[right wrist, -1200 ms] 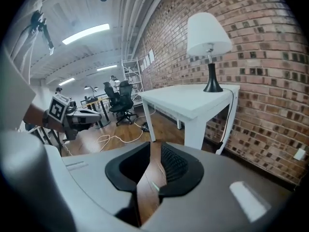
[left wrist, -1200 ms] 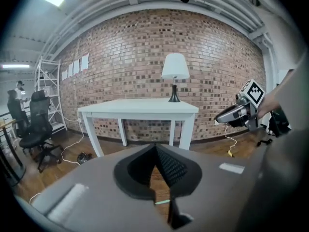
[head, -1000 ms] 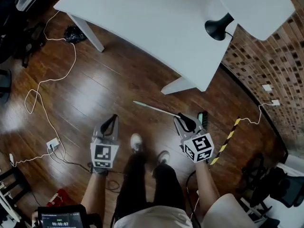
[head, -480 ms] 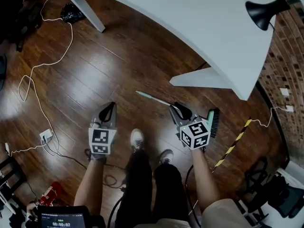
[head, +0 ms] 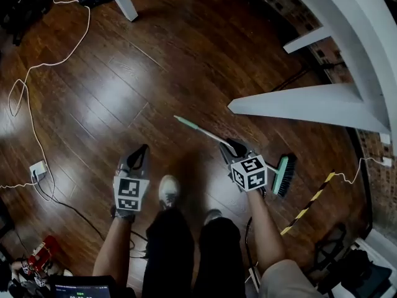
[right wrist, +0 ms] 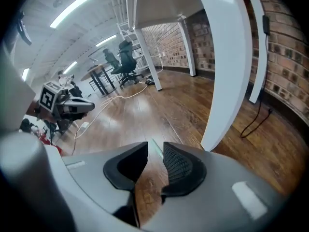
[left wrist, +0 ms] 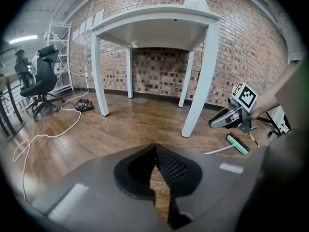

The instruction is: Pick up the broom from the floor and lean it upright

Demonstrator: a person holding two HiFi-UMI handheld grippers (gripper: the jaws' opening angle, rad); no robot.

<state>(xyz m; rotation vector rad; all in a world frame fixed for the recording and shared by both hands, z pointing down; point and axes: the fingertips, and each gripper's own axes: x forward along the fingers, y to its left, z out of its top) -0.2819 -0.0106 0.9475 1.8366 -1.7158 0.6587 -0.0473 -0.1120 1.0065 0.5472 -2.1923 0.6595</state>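
Observation:
The broom lies flat on the dark wood floor, its pale green handle [head: 201, 131] running up-left from the green brush head [head: 285, 174]. My right gripper [head: 231, 145] hovers low over the handle's middle, pointing steeply down. Its jaws have just been opening and stand open; in the right gripper view [right wrist: 155, 146] the handle's tip [right wrist: 156, 148] shows in the gap, untouched by the pads. My left gripper [head: 142, 149] hangs to the left over bare floor, away from the broom, its jaws [left wrist: 155, 148] meeting at the tips. From the left gripper view the broom head [left wrist: 237, 144] lies under the right gripper [left wrist: 212, 123].
A white table's foot [head: 298, 104] and leg [left wrist: 200, 76] stand just beyond the broom, with a brick wall [left wrist: 164, 66] behind. White cables [head: 37, 73] and a power strip [head: 37, 168] lie at the left. A yellow-black striped strip [head: 307, 207] lies at the right. The person's shoes [head: 169, 190] are between the grippers.
Both grippers and the head have sunk towards the floor, and the table top has slid out of the top of the head view. The right gripper stays over the broom handle.

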